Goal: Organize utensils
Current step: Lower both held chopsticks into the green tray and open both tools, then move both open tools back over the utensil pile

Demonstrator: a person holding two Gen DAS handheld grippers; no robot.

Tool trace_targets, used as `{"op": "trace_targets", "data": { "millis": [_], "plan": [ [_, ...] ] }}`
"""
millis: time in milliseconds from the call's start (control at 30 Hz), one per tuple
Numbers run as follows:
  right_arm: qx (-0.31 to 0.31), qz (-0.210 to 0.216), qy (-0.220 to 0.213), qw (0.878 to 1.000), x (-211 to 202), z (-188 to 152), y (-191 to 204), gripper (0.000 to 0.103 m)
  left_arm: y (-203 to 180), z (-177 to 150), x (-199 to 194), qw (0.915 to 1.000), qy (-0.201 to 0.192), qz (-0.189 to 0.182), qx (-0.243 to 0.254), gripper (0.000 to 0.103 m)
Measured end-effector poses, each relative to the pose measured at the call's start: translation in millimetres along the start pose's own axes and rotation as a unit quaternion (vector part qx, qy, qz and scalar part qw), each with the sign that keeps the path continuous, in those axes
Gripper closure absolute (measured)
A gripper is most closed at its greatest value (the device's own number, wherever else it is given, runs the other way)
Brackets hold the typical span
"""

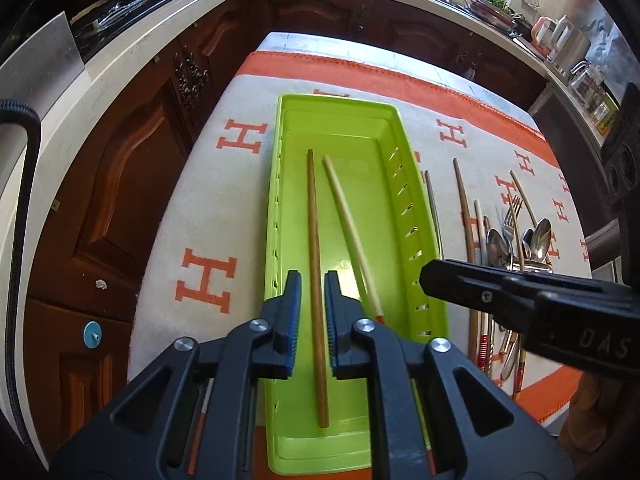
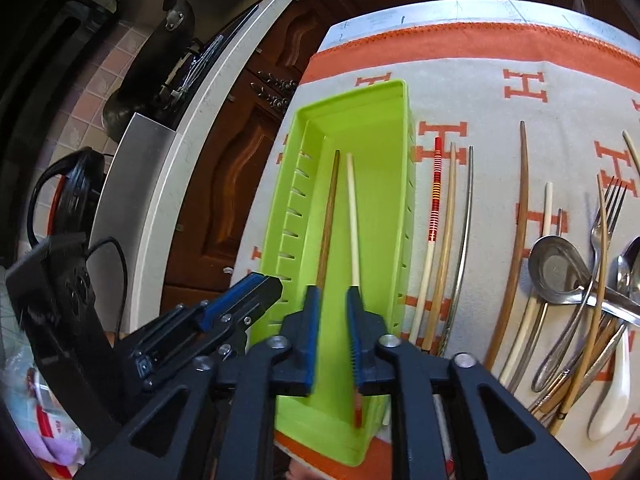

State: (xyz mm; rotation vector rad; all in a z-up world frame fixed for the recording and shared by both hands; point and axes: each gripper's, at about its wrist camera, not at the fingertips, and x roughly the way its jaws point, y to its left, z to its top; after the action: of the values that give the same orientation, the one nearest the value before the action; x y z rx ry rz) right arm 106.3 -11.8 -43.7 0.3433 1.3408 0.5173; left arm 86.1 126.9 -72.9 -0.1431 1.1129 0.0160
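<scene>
A lime-green slotted tray (image 1: 340,101) lies lengthwise on the cloth and holds two chopsticks, a brown one (image 1: 314,220) and a cream one with a red end (image 1: 348,216). My left gripper (image 1: 313,280) hangs over the tray's near half, open a little. The brown chopstick lies in the gap, clear of the blue pads. In the right wrist view my right gripper (image 2: 333,294) is open over the same tray (image 2: 360,96). The cream chopstick (image 2: 352,220) runs under its right fingertip and nothing is between the pads. The two grippers are close side by side.
Right of the tray, loose chopsticks (image 2: 436,192), spoons (image 2: 556,268) and a fork (image 2: 610,208) lie on the white cloth with orange H marks (image 1: 208,280). Dark wooden cabinets (image 1: 120,168) and a pale counter (image 1: 132,52) wrap around the table's left and far sides.
</scene>
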Motion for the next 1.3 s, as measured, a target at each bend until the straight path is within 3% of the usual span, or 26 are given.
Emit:
{"op": "trace_targets", "data": {
  "millis": [100, 200, 267, 733, 1000, 1300],
  "plan": [
    [-0.011, -0.011, -0.017, 1.000, -8, -5, -3, 0.066, 3, 0, -2, 0.9998, 0.000, -0.015, -0.012, 0.071],
    [-0.018, -0.016, -0.030, 0.999, -20, -9, -4, 0.065, 4, 0, -9, 0.9995, -0.010, -0.024, -0.019, 0.057],
    [-0.016, -0.013, -0.033, 0.999, -28, -13, -6, 0.064, 3, -1, -15, 0.9994, -0.020, -0.022, -0.019, 0.053],
    [-0.022, -0.022, -0.077, 0.997, -70, -39, -27, 0.048, -21, -11, -43, 0.9985, -0.052, -0.018, -0.008, 0.052],
    [-0.017, -0.015, -0.099, 0.995, -97, -55, -45, 0.047, -47, -20, -68, 0.9948, -0.098, -0.009, 0.027, 0.052],
    [0.003, -0.009, -0.121, 0.993, -124, -75, -75, 0.046, -81, -33, -84, 0.9894, -0.138, -0.023, 0.040, 0.052]
  ]
}}
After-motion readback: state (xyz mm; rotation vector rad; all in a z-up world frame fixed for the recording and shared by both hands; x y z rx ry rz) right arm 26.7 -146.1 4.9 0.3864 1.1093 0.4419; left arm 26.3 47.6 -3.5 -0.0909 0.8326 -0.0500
